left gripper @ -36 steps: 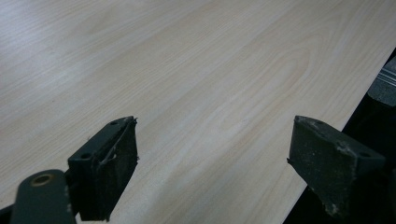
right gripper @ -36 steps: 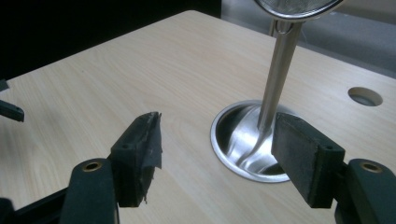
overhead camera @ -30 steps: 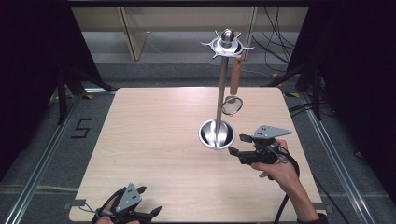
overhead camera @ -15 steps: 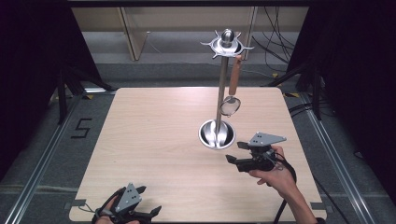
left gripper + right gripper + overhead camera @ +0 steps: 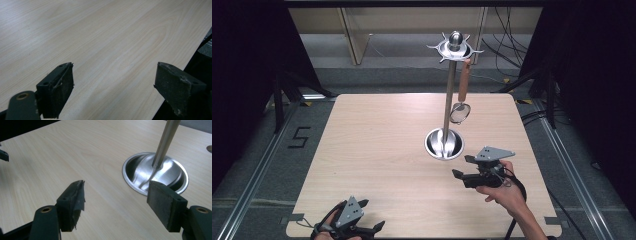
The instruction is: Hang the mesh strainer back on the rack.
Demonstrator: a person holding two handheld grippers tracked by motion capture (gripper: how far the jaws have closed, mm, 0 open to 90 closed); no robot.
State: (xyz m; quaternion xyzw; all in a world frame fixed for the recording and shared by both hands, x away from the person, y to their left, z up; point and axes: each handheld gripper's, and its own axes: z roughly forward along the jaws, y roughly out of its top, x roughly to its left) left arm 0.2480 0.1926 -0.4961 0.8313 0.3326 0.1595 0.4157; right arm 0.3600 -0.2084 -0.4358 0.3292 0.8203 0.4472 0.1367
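A tall steel utensil stand [image 5: 448, 100] rises from a round dished base [image 5: 443, 144] right of the table's middle. From its spiked top ring [image 5: 454, 48] hangs a small strainer [image 5: 460, 112] with a brown handle [image 5: 464, 82]. My right gripper [image 5: 460, 167] hovers open just below and right of the base, nothing between its jaws; its own view has the base [image 5: 155, 172] and pole [image 5: 166, 140] ahead to the right. My left gripper [image 5: 372, 225] stands open at the table's near left edge, over bare wood [image 5: 105, 45].
The light wooden table [image 5: 377, 145] sits on a dark floor with metal rails either side. A "5" mark [image 5: 298, 137] lies on the floor at the left. Cables [image 5: 507, 55] and a wooden frame [image 5: 354, 40] stand beyond the far edge.
My right gripper has drawn back toward the near edge and slightly left, away from the stand's base. The left gripper has stayed put.
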